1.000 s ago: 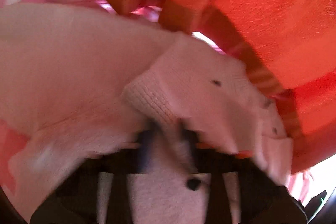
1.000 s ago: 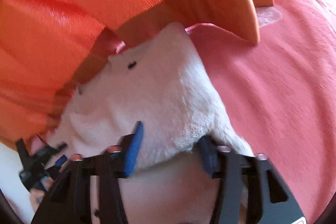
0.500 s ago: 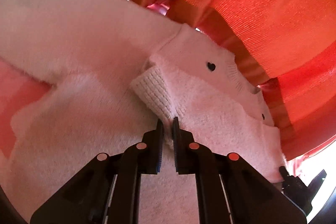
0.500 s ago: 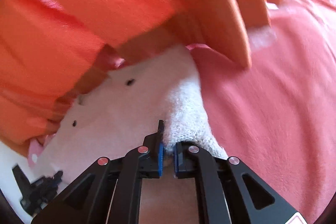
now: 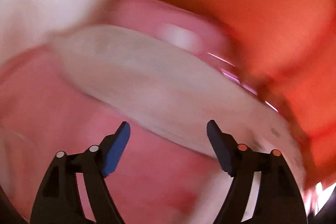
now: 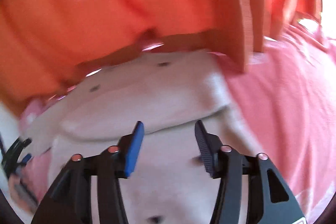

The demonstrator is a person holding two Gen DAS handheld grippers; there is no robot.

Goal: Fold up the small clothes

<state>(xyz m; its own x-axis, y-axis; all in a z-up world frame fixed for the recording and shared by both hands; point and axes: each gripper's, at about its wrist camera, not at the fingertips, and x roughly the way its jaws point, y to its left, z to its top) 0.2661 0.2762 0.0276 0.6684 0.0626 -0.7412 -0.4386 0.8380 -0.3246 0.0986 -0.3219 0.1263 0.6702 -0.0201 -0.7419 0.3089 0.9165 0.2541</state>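
Two grippers are hanging open over the clothes. I am keeping my left gripper (image 5: 168,129) spread wide with nothing between its fingers; a pale sweater (image 5: 147,85) is lying blurred just beyond it, on pink fabric (image 5: 52,108), with the orange cushions (image 5: 262,14) far behind. I am holding my right gripper (image 6: 169,129) partly open, gripping nothing, right over the folded sweater (image 6: 147,96), which is lying on the pink sheet (image 6: 283,98) below the orange cushions (image 6: 105,3).
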